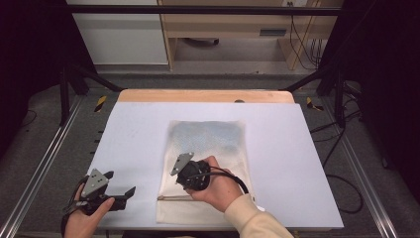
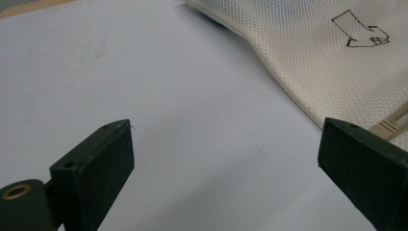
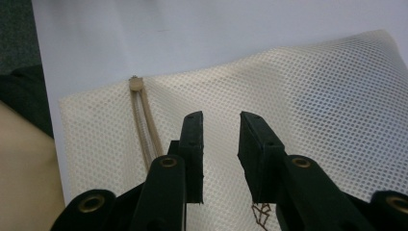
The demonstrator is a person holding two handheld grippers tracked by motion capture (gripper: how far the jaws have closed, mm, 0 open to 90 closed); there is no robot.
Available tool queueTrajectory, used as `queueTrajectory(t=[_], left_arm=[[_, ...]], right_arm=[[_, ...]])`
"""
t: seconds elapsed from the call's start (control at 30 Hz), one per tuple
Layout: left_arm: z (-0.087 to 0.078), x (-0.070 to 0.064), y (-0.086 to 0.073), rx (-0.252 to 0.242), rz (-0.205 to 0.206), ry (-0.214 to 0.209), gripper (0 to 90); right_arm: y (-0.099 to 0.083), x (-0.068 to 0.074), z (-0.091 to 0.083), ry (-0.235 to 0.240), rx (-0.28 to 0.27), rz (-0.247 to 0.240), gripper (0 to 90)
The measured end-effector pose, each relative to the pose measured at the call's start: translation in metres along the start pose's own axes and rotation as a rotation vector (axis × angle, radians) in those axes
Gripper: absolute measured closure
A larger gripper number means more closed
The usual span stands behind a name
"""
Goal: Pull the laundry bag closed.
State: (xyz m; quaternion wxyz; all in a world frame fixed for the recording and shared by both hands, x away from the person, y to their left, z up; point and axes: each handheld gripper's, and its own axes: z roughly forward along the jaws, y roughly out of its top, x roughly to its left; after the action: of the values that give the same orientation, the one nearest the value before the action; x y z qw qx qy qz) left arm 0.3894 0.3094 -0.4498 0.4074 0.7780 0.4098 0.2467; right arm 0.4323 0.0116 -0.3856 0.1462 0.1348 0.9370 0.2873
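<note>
The right gripper (image 3: 219,120) hovered over the mesh bag (image 1: 208,148) with jaws slightly apart (cord (image 3: 146,127) just left of them), the left gripper (image 2: 223,154) spread wide beside the bag, so a sloppy pinch could've snagged mesh and missed the cord.

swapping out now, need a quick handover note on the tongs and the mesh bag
Left tongs: open, off the bag's left edge, holding nothing, above the white table.
Right tongs: jaws a little apart, over the mesh bag near its drawstring, gripping nothing.
Mesh bag: flat mid-table, something dark inside its far half, cord at the near end.
Done: nothing gripped yet.
Left: probably take the cord and close the bag.
</note>
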Motion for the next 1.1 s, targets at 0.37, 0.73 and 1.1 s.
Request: queueTrajectory(t=[0.37,0.73,1.1], left_arm=[[0.000,0.014,0.004,-0.031,-0.022,0.022,6.5],[0.002,0.006,0.006,0.004,0.018,0.022,7.5],[-0.003,0.008,0.005,-0.010,0.011,0.011,7.5]], right_arm=[[0.012,0.002,0.013,0.038,-0.023,-0.022,73.8],[0.021,-0.004,0.016,0.069,-0.016,-0.031,75.9],[0.028,-0.003,0.041,0.104,0.037,-0.071,79.1]])
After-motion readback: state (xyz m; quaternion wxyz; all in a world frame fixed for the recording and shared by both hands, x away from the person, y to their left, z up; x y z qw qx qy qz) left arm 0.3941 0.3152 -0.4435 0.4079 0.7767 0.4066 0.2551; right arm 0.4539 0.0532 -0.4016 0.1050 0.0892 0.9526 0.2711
